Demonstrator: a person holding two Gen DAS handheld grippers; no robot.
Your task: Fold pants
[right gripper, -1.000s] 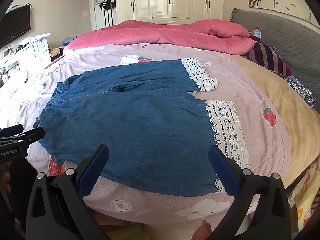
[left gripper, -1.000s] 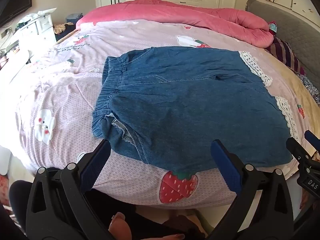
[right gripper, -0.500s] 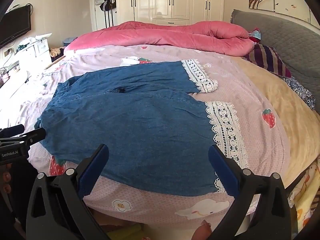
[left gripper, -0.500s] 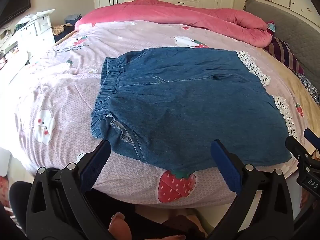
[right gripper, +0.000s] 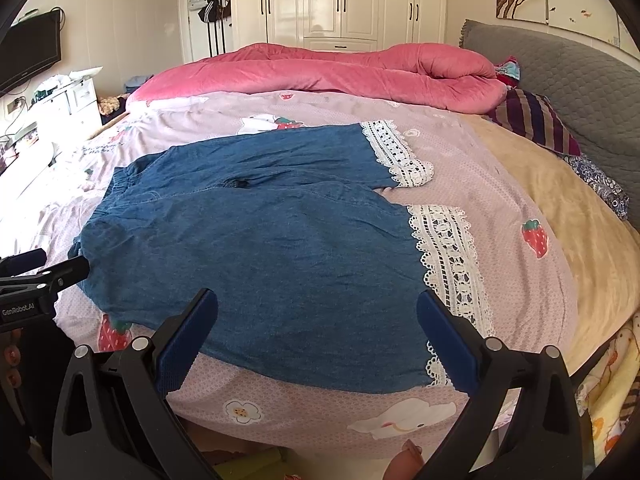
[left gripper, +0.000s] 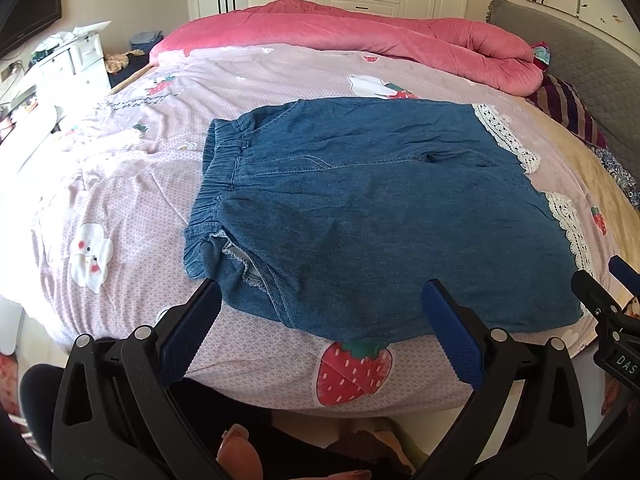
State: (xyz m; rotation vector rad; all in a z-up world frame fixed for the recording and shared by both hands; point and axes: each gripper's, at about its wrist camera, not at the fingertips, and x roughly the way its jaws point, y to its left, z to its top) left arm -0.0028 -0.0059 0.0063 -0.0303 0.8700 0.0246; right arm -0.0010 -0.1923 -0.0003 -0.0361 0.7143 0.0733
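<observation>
Blue denim pants (left gripper: 372,216) with white lace cuffs (right gripper: 448,256) lie spread flat on the pink printed bed cover (left gripper: 132,184), elastic waistband (left gripper: 216,176) to the left, legs to the right. My left gripper (left gripper: 320,320) hovers open just off the near edge of the bed, in front of the waist end. Over the near leg close to its cuff, my right gripper (right gripper: 316,320) is open too. Neither holds any cloth. Each gripper's tip shows at the side of the other's view: the right gripper (left gripper: 600,292), the left gripper (right gripper: 44,276).
A rolled pink quilt (right gripper: 320,72) lies across the far side of the bed. A grey headboard (right gripper: 572,80) and a striped pillow (right gripper: 536,120) are at the right, a tan blanket (right gripper: 560,200) beside them. White drawers (left gripper: 76,60) stand at the left, wardrobes (right gripper: 340,0) behind.
Both grippers have drawn back and risen slightly, so the pants sit a little lower and farther in both views. The pants lie unchanged and both grippers stay open.
</observation>
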